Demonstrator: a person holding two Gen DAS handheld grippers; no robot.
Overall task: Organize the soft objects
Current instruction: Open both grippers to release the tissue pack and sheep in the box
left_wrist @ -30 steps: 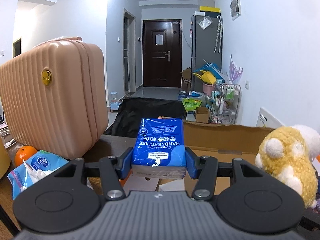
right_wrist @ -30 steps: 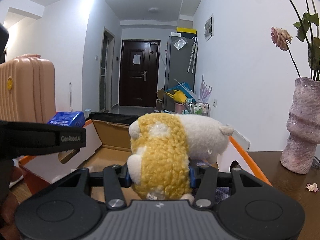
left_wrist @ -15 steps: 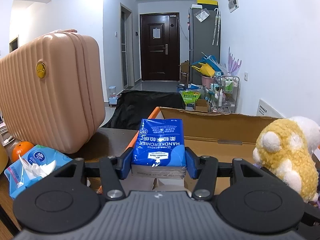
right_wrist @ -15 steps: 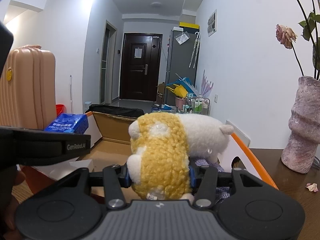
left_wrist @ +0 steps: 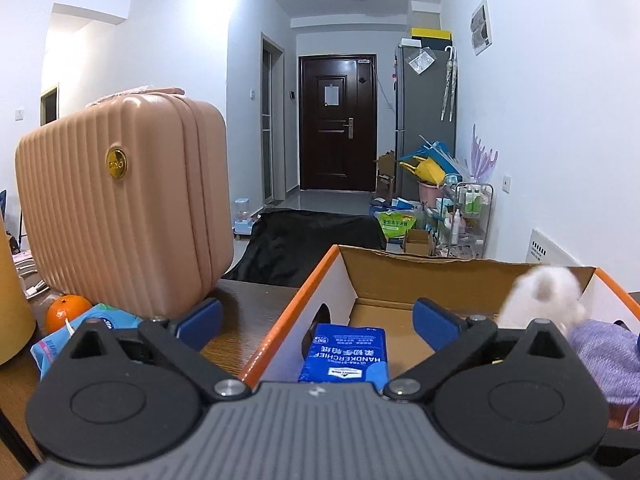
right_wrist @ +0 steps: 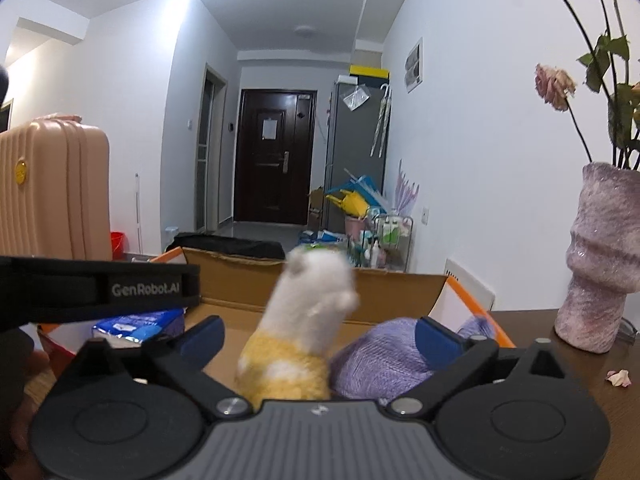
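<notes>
My left gripper [left_wrist: 317, 319] hangs over the left end of a cardboard box [left_wrist: 420, 266] with an orange rim. Its jaws are opening, and the blue handkerchief pack [left_wrist: 345, 354] lies loose below them inside the box, touching neither pad. My right gripper [right_wrist: 319, 337] is over the box's right half, its jaws also opening. The yellow and white plush toy [right_wrist: 308, 320], blurred, stands free between the pads beside a purple yarn ball [right_wrist: 380, 354]. The right wrist view also shows the pack [right_wrist: 136, 326], and the left wrist view shows the plush [left_wrist: 540, 294].
A pink ribbed suitcase [left_wrist: 120, 200] stands on the table left of the box, with an orange [left_wrist: 64, 312] and an open tissue pack [left_wrist: 96, 322] in front of it. A mauve vase [right_wrist: 600, 260] with dried roses stands to the right. The left gripper's body [right_wrist: 100, 288] crosses the right view.
Both grippers went from shut to wide open. The handkerchief pack dropped from the left jaws into the box, and the plush slipped out of the right jaws, tipping down beside the yarn.
</notes>
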